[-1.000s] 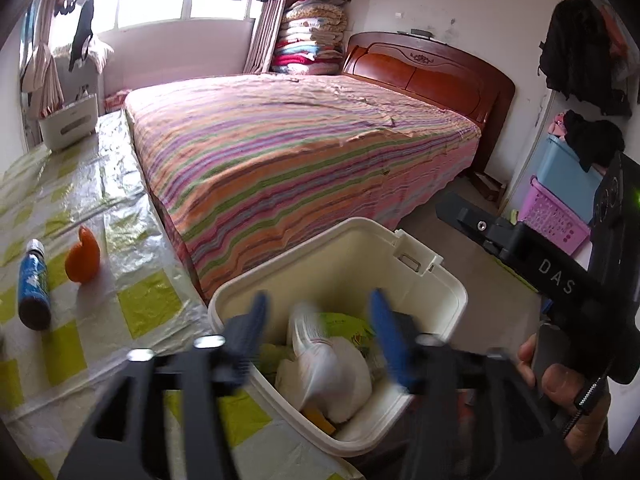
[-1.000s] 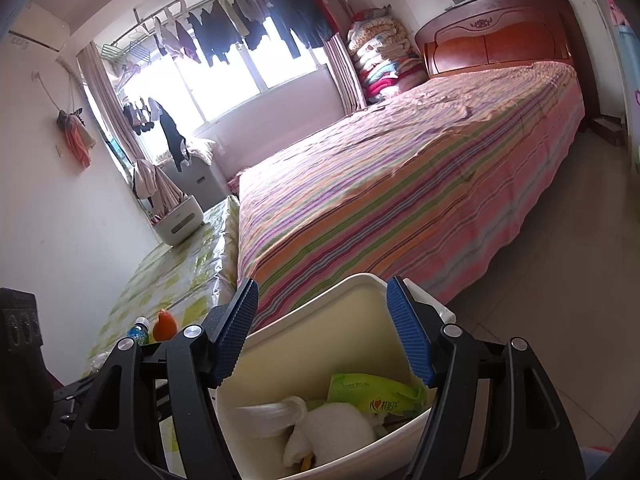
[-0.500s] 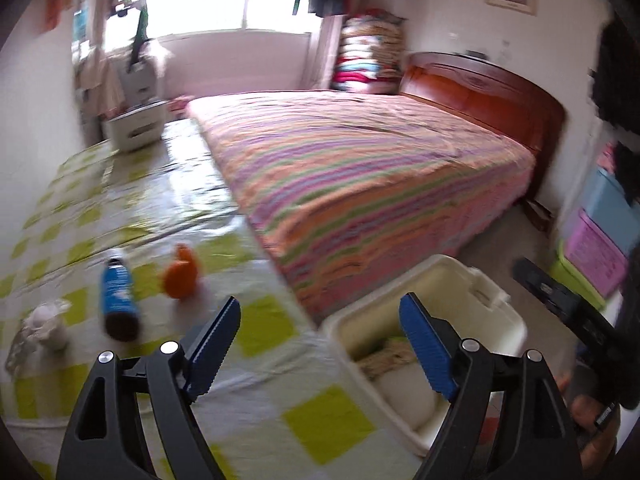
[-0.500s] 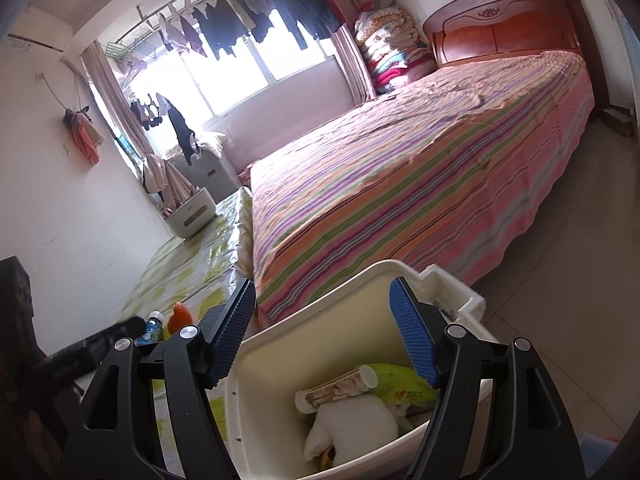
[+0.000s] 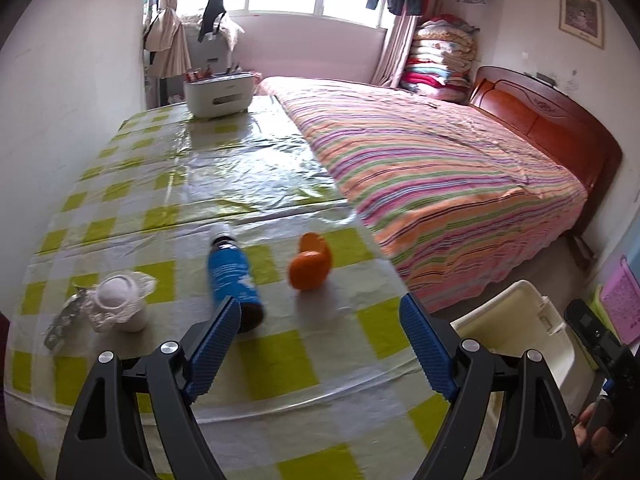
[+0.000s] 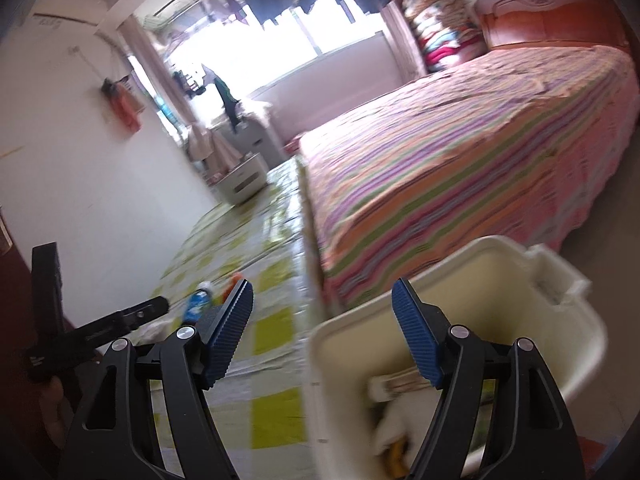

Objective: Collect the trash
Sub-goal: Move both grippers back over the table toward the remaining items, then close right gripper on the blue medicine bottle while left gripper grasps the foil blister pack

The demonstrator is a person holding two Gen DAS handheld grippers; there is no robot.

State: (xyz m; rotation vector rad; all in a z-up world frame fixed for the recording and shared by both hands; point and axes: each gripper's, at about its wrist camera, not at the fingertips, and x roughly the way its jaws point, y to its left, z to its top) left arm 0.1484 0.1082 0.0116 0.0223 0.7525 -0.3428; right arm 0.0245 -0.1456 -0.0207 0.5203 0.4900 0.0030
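Your left gripper (image 5: pixel 320 344) had swung from the bin (image 5: pixel 516 344) to the table (image 5: pixel 280 384), fingers wide and empty. The right gripper (image 6: pixel 322 332), empty, was opening over the bin. Next: the blue bottle (image 5: pixel 234 280), lying just ahead beside the orange piece (image 5: pixel 310 266).

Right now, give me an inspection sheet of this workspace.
Surface: table under a glossy yellow-and-white checked plastic cloth, beside the bed.
Job's things: blue plastic bottle lying on its side; orange plastic container next to it, apart; crumpled white wrapper cup left of the bottle; cream plastic trash bin on the floor, already holding trash.
Clutter: white storage box at the table's far end.
Grippers: left gripper open, empty; right gripper empty, jaws opening, over the bin's edge.
Cables: nothing seen.
Surroundings: striped bed, hanging clothes at the window.
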